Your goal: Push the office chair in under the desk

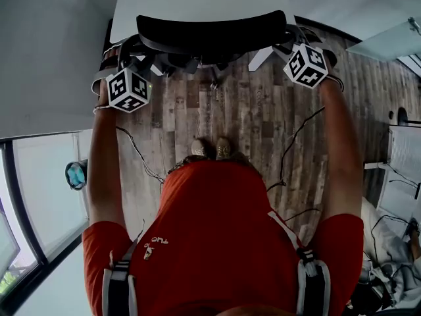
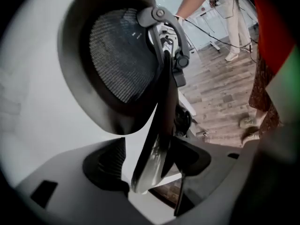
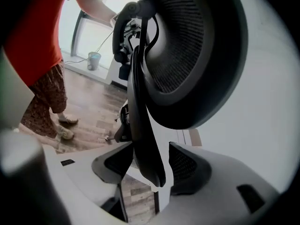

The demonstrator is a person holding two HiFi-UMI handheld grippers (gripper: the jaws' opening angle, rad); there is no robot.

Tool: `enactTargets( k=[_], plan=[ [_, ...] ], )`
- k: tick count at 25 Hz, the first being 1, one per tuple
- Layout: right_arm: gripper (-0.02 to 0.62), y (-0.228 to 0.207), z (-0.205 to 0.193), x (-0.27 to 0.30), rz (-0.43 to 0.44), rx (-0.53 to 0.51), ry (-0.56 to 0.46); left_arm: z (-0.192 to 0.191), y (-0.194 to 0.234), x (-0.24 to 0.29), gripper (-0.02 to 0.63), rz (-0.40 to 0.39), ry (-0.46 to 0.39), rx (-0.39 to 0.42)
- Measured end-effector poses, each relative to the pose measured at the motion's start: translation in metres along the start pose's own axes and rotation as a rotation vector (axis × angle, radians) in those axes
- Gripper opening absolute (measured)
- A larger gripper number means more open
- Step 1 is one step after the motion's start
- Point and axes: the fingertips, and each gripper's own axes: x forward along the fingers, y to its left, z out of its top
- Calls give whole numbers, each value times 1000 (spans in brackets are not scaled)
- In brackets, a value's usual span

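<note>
The black office chair stands with its mesh backrest against the white desk, its seat hidden beneath the top. My left gripper sits at the backrest's left edge, its marker cube showing in the head view. The backrest's frame edge lies between the jaws, with a white gap beside the left pad. My right gripper, under its marker cube, sits at the backrest's right edge. The frame runs between those jaws too, clear of the right pad.
Wood-plank floor with loose cables lies behind the chair. A glass wall and a blue bucket are at the left, white furniture at the right. Another person stands in the background of the left gripper view.
</note>
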Motion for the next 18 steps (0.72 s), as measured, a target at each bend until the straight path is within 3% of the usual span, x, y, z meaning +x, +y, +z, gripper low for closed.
enactTargets(
  k=[5,9,13,18],
  plan=[
    [236,-3,12,-39,-124,130,-93,8,8,-40,292,89,-97,-181],
    [236,3,38,-75,-228,336,-279,36,12,-79,291,146,-278,-400],
    [215,21,76,-106,-260,526,-506,76,4,-111,285,124,-458,-625],
    [156,38,131,-132,-249,711,-768,120,-4,-138,187,74,-703,-843]
  ],
)
